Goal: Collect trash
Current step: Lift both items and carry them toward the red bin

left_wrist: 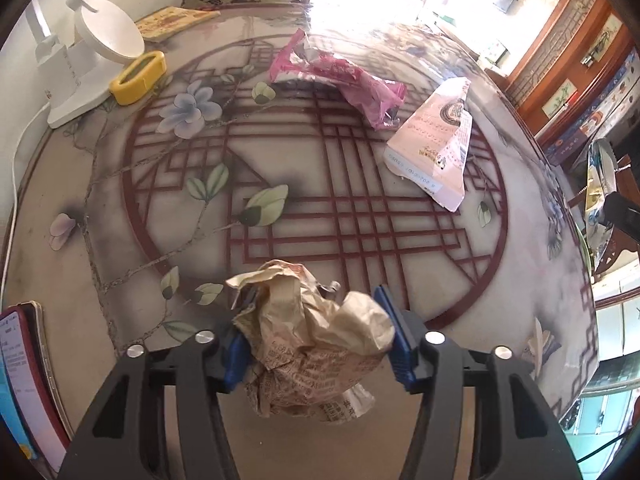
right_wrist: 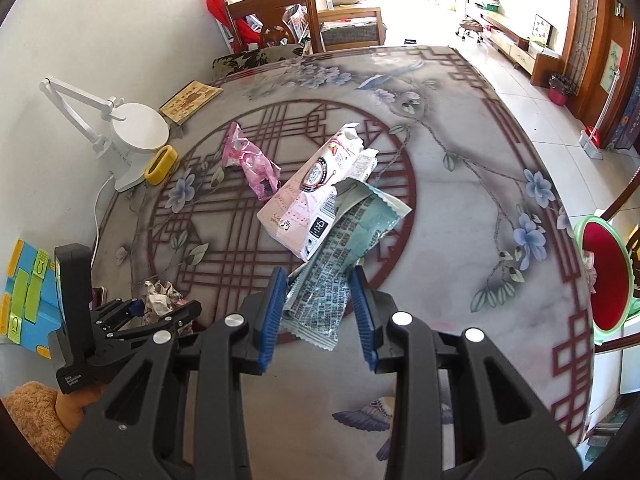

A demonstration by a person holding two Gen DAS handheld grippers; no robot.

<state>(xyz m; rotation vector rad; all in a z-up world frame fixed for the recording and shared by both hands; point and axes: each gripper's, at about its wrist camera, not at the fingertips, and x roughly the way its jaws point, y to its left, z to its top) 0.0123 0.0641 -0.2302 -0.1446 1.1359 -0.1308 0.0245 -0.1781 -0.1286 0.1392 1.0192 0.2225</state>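
Note:
In the left wrist view, my left gripper (left_wrist: 312,294) has its blue pads pressed on a crumpled beige printed paper (left_wrist: 316,344), held just above the patterned table (left_wrist: 360,220). From the right wrist view, that left gripper (right_wrist: 160,302) and its paper (right_wrist: 160,296) show at the lower left. My right gripper (right_wrist: 318,274) is shut on a teal printed wrapper (right_wrist: 340,248) that sticks up between its pads. A flattened pink-and-white carton (right_wrist: 304,200) (left_wrist: 436,148) and a crinkled pink wrapper (right_wrist: 250,158) (left_wrist: 352,84) lie on the table beyond.
A white desk lamp (right_wrist: 132,140), a yellow holder (right_wrist: 160,166) and a yellow booklet (right_wrist: 190,100) stand along the table's left side by the wall. A phone on a book (left_wrist: 20,380) lies near my left gripper. A wooden chair (right_wrist: 272,20) stands behind; a red-and-green basin (right_wrist: 604,280) sits off the right edge.

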